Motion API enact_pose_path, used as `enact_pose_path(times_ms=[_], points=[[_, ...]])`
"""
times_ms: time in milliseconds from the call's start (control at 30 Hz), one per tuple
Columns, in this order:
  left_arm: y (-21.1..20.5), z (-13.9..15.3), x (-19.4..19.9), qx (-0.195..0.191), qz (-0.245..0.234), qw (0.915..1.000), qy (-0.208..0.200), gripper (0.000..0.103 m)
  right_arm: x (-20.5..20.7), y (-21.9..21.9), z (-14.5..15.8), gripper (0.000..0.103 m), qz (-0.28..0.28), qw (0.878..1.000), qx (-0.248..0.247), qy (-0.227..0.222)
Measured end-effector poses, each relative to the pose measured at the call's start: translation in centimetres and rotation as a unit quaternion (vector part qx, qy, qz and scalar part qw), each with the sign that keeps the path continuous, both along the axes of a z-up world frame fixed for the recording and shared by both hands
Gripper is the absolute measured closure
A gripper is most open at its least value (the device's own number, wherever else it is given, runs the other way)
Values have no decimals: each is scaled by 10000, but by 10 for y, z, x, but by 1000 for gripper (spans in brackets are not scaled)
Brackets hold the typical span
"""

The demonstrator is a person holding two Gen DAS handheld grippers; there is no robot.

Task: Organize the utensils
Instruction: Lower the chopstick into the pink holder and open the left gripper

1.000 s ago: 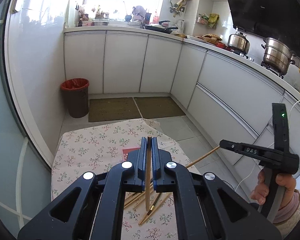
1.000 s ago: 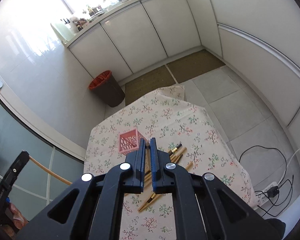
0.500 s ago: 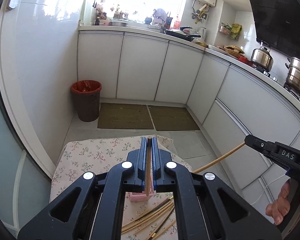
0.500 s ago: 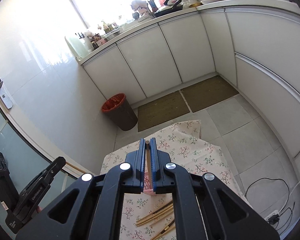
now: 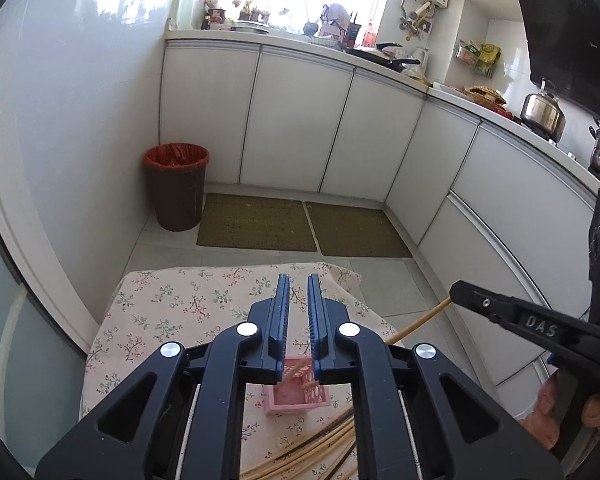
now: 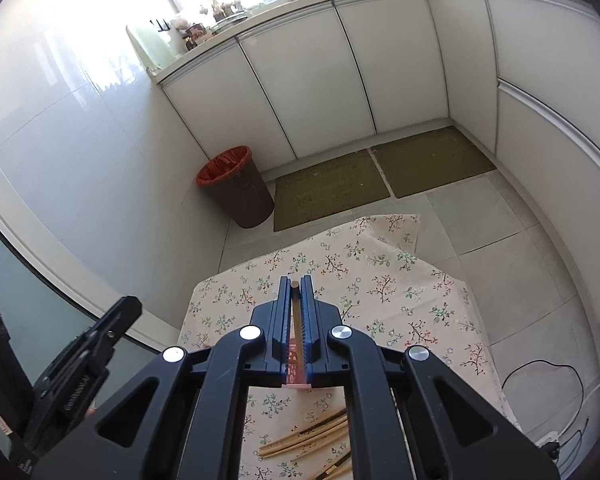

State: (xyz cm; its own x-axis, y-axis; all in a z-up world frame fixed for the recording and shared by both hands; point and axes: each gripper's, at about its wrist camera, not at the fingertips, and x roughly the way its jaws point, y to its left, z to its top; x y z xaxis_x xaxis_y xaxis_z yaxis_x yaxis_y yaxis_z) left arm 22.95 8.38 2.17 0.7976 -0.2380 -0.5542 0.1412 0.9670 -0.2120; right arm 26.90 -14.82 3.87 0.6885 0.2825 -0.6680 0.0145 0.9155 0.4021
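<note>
My left gripper (image 5: 298, 278) hovers over the pink basket (image 5: 288, 398) on the floral tablecloth (image 5: 172, 308). Its jaws are opening and the pads press on nothing. A chopstick end (image 5: 296, 369) leans in the basket just below the gap. My right gripper (image 6: 296, 280) is shut on a wooden chopstick (image 6: 295, 312) above the same basket (image 6: 296, 382). In the left wrist view it comes in from the right (image 5: 458, 294), with its chopstick (image 5: 416, 324) trailing down to the table. Several loose chopsticks (image 6: 304, 440) lie on the cloth nearer to me.
A brown bin with a red liner (image 5: 176, 188) stands on the floor beyond the table, beside two green mats (image 5: 256, 222). White cabinets (image 5: 292, 120) run along the back and right. A black cable (image 6: 540, 376) lies on the floor to the right.
The left jaws held a chopstick before; now they have parted and it has dropped into the basket. Both grippers moved forward over the table until the basket lay under them.
</note>
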Motion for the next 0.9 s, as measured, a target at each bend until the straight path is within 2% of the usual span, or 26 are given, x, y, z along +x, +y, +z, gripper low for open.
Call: enact_pose_path(times_ms=[100, 400, 533, 567, 633, 700, 767, 900], points=[[8, 7, -5, -73, 77, 9999, -73, 84, 4, 6, -8, 98, 16, 10000, -28, 37], [19, -4, -9, -92, 195, 9997, 76, 78, 16, 20, -35, 94, 31, 9997, -140, 175], [18, -4, -15, -37, 189, 9998, 82, 77, 9, 12, -35, 92, -90, 9996, -183, 187], [18, -3, -16, -41, 170, 9998, 80, 76, 5, 9, -34, 90, -122, 9995, -231, 157], [15, -2, -20, -38, 124, 9999, 85, 70, -5, 4, -31, 75, -193, 9994, -269, 62], [9, -1, -25, -8, 87, 9999, 104, 67, -17, -1, -27, 65, -280, 9992, -280, -25], [3, -2, -30, -9, 21, 9999, 167, 64, -30, -4, -25, 64, -305, 9988, -368, -59], [-10, -5, -45, -17, -49, 9996, 263, 52, -57, -9, -24, 51, -351, 9983, -446, -109]])
